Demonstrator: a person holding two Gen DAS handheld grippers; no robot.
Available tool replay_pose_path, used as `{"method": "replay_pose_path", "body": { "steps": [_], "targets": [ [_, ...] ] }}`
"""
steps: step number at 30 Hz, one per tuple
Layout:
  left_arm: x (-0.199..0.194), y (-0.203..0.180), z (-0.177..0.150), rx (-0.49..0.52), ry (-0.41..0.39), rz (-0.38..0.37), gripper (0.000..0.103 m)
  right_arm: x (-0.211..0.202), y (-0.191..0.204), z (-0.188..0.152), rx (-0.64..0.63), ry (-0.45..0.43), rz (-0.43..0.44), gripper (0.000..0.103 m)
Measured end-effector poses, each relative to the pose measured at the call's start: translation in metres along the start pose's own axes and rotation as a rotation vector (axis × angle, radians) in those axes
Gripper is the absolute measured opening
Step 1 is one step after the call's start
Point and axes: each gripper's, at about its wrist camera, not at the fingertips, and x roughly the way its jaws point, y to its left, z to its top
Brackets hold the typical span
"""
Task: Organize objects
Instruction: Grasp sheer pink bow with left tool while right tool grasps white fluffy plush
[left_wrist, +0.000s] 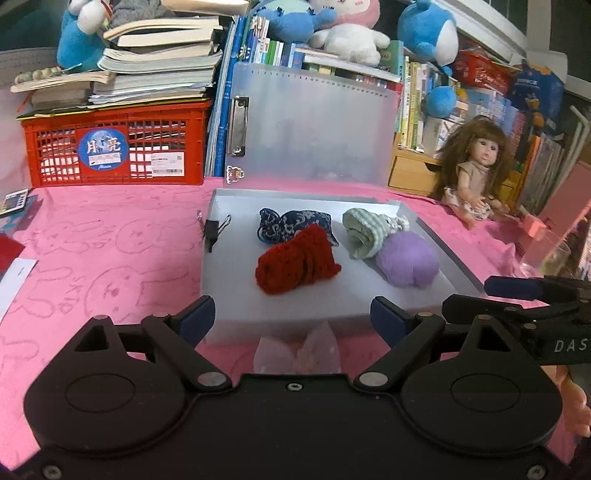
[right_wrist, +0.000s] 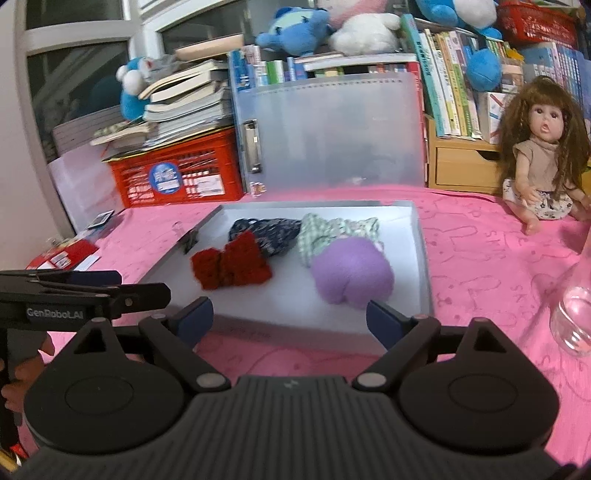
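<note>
An open grey box (left_wrist: 447, 251) (right_wrist: 421, 258) with its frosted lid (left_wrist: 314, 122) (right_wrist: 332, 133) raised lies on the pink table. Inside lie a red knitted pouch (left_wrist: 295, 264) (right_wrist: 231, 266), a dark blue patterned pouch (left_wrist: 284, 223) (right_wrist: 269, 232), a green striped pouch (left_wrist: 365, 230) (right_wrist: 325, 232) and a purple fuzzy pouch (left_wrist: 406, 264) (right_wrist: 351, 275). A black binder clip (left_wrist: 214, 229) (right_wrist: 190, 240) sits on the box's left edge. My left gripper (left_wrist: 293, 319) is open and empty before the box's near edge. My right gripper (right_wrist: 290, 319) is open and empty there too.
A doll (left_wrist: 476, 166) (right_wrist: 543, 158) sits at the right. A clear glass (right_wrist: 574, 317) (left_wrist: 546, 254) stands near the right gripper. A red crate (left_wrist: 114, 147) (right_wrist: 177, 177) under stacked books stands at the back left. Cards and papers (left_wrist: 14, 201) (right_wrist: 62, 256) lie at the left.
</note>
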Motion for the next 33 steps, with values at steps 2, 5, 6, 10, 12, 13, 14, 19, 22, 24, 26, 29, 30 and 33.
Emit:
{"method": "replay_pose_path", "body": {
  "steps": [2, 5, 6, 10, 12, 13, 14, 19, 22, 24, 26, 29, 30, 33],
  "targets": [
    [-0.012, 0.002, -0.008, 0.006, -0.007, -0.002, 0.091, -0.006, 0.004, -0.006, -0.007, -0.001, 0.013, 0.096],
    [-0.026, 0.002, -0.018, 0.025, -0.020, -0.005, 0.092, -0.013, 0.009, -0.015, -0.020, -0.001, 0.031, 0.098],
    [-0.029, 0.001, -0.021, 0.032, -0.021, -0.004, 0.092, -0.016, 0.012, -0.019, -0.027, -0.001, 0.032, 0.098],
    [-0.028, -0.001, -0.025, 0.036, -0.006, -0.007, 0.092, -0.022, 0.020, -0.032, -0.062, 0.003, 0.041, 0.102],
    [-0.024, -0.002, -0.025, 0.027, 0.006, -0.009, 0.092, -0.025, 0.025, -0.039, -0.085, 0.004, 0.043, 0.103],
    [-0.021, -0.002, -0.025, 0.022, 0.013, -0.015, 0.092, -0.026, 0.027, -0.042, -0.100, 0.004, 0.044, 0.103],
    [-0.018, -0.003, -0.024, 0.019, 0.017, -0.020, 0.092, -0.027, 0.030, -0.044, -0.115, 0.004, 0.044, 0.103],
    [-0.006, -0.004, -0.022, 0.013, 0.030, -0.031, 0.090, -0.030, 0.039, -0.054, -0.181, -0.001, 0.061, 0.103],
    [0.001, -0.005, -0.022, -0.004, 0.048, -0.049, 0.086, -0.031, 0.043, -0.060, -0.207, 0.001, 0.074, 0.103],
    [0.005, -0.006, -0.023, -0.003, 0.057, -0.050, 0.083, -0.030, 0.046, -0.065, -0.230, 0.002, 0.078, 0.103],
    [0.009, -0.008, -0.025, 0.006, 0.061, -0.041, 0.081, -0.030, 0.050, -0.069, -0.253, 0.004, 0.077, 0.103],
    [0.013, -0.011, -0.027, 0.019, 0.059, -0.013, 0.066, -0.029, 0.055, -0.075, -0.276, 0.005, 0.071, 0.103],
    [0.013, -0.012, -0.028, 0.026, 0.056, -0.002, 0.059, -0.029, 0.056, -0.076, -0.278, 0.002, 0.068, 0.103],
    [0.010, -0.016, -0.030, 0.056, 0.028, 0.032, 0.049, -0.030, 0.058, -0.077, -0.285, -0.012, 0.056, 0.103]
  ]
}}
